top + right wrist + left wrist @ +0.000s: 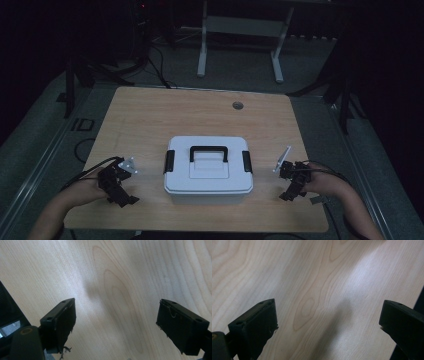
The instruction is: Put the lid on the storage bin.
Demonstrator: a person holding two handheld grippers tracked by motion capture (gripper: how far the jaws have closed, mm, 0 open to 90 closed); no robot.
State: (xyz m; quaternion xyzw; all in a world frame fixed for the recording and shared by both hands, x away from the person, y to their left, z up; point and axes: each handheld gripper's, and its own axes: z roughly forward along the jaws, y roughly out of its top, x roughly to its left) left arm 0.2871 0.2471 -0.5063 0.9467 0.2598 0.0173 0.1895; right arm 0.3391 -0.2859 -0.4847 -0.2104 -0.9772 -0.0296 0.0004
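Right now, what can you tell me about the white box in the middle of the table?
The white box looks like plastic, rectangular with rounded corners. Its lid is on, with a black carry handle lying flat on top and a black latch at each short end. It sits upright on the wooden table, near the front edge, between the two hand-held grippers, touching neither.

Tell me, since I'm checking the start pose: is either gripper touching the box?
No: in the high view the left gripper and right gripper sit on bare table either side of the box.

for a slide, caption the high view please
White lidded box centred on wooden table, open left gripper and right gripper flanking it.
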